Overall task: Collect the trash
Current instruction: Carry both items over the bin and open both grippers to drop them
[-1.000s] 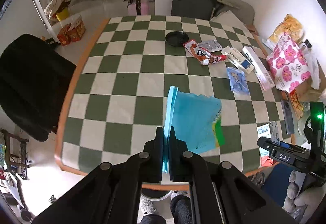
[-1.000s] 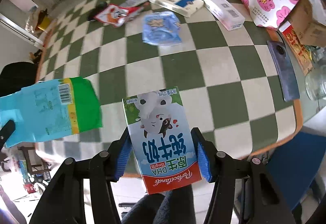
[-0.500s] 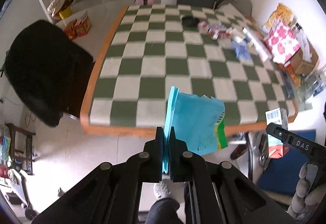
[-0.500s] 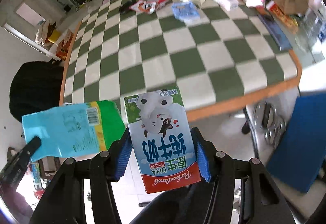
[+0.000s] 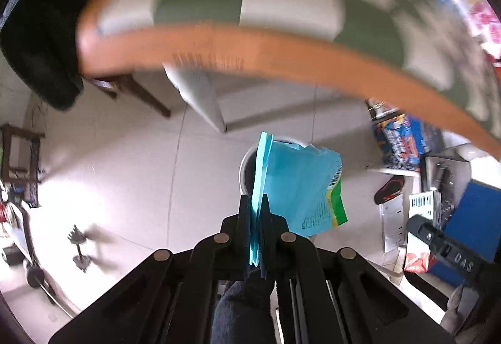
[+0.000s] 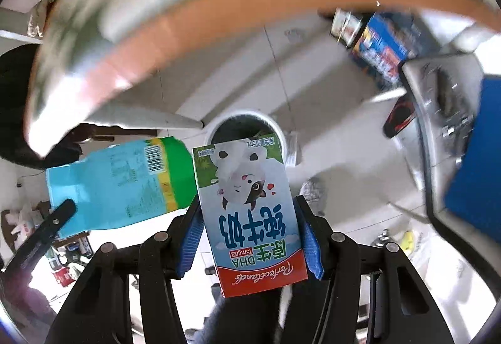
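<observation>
Both grippers carry one piece of trash each. Left gripper (image 5: 258, 212) has its jaws pressed almost together on the edge of a single blue-and-green snack bag (image 5: 300, 187), which fans out forward and to the right of the fingertips. Right gripper (image 6: 250, 231) is spread about a carton's width, its blue pads (image 6: 192, 237) clamped against both sides of one milk carton (image 6: 250, 212), printed with a cow and held upside down. Just beyond the tips of both tools, down on the tiled floor, stands one round white bin (image 6: 275, 128) with a dark inside; in the left wrist view the bag covers most of it (image 5: 245, 165). Above and ahead of the tools runs the blurred orange edge of the checkered table (image 5: 281, 53). One blue box (image 6: 388, 43) sits on the floor further to the right.
</observation>
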The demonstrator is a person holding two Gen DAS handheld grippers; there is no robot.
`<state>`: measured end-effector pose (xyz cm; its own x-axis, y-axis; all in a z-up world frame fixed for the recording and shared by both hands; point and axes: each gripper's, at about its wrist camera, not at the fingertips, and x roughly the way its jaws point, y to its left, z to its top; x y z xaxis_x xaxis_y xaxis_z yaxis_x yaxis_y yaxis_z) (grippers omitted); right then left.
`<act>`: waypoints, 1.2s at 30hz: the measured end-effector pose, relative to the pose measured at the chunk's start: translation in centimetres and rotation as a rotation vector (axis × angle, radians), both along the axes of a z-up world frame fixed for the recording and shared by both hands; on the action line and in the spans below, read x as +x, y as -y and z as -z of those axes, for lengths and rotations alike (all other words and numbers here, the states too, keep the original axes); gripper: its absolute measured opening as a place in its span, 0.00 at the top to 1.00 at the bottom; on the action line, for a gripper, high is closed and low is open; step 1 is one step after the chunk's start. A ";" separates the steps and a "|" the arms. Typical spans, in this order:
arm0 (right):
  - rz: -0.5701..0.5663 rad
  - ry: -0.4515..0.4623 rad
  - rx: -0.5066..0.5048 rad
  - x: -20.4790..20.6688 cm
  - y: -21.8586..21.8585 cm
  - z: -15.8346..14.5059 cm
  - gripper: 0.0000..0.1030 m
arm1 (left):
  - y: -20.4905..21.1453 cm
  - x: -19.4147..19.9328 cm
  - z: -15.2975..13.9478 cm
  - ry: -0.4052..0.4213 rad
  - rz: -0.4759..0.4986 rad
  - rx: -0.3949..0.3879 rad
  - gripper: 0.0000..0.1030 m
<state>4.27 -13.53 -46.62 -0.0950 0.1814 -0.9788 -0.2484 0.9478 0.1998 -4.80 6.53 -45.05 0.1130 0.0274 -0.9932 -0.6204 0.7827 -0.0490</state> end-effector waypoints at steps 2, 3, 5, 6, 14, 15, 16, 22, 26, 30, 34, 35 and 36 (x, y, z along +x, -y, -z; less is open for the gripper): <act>-0.002 -0.019 -0.017 0.2 -0.2 4.0 0.44 | -0.4 0.7 4.9 -0.033 -0.016 -0.025 0.98; -0.004 -0.035 -0.014 0.4 -0.4 6.7 0.44 | -0.5 0.9 6.8 -0.039 -0.022 -0.039 0.98; -0.006 -0.050 -0.024 0.7 -0.7 10.4 0.44 | -0.7 1.5 11.0 -0.070 -0.026 -0.060 0.96; -0.005 -0.060 -0.024 1.0 -0.9 12.5 0.44 | -0.8 1.9 13.1 -0.079 -0.029 -0.077 0.94; -0.013 -0.154 0.017 2.6 -2.5 27.1 0.38 | -1.0 3.1 25.5 -0.136 -0.011 -0.187 0.70; -0.016 -0.167 0.036 2.7 -2.6 28.3 0.25 | -1.1 2.9 26.0 -0.130 -0.015 -0.187 0.42; -0.018 -0.163 0.045 2.7 -2.6 29.1 0.14 | -1.2 2.6 26.3 -0.124 -0.022 -0.177 0.17; -0.046 -0.118 0.029 2.5 -2.5 29.8 0.01 | -1.9 1.0 26.1 -0.142 -0.029 -0.147 0.02; -0.106 -0.050 -0.061 2.1 -2.6 28.9 0.01 | -1.6 0.4 25.0 -0.164 -0.006 -0.095 0.02; -0.164 -0.004 -0.140 1.5 -2.8 27.2 0.01 | -1.1 0.1 23.4 -0.162 0.019 -0.042 0.02; -0.192 0.025 -0.172 1.0 -3.0 24.7 0.01 | -0.5 -0.4 21.2 -0.159 0.033 -0.033 0.02; -0.198 0.030 -0.172 0.8 -3.0 24.0 0.01 | -0.4 -0.4 20.5 -0.158 0.036 -0.032 0.02; -0.204 0.037 -0.174 0.7 -3.0 23.0 0.01 | -0.2 -0.4 19.9 -0.157 0.038 -0.030 0.02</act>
<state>4.93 -10.48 -69.58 -0.0764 -0.0091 -0.9970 -0.4422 0.8966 0.0257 -5.24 6.69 -64.94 -0.0430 -0.0036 -0.9991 -0.5921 0.8056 0.0226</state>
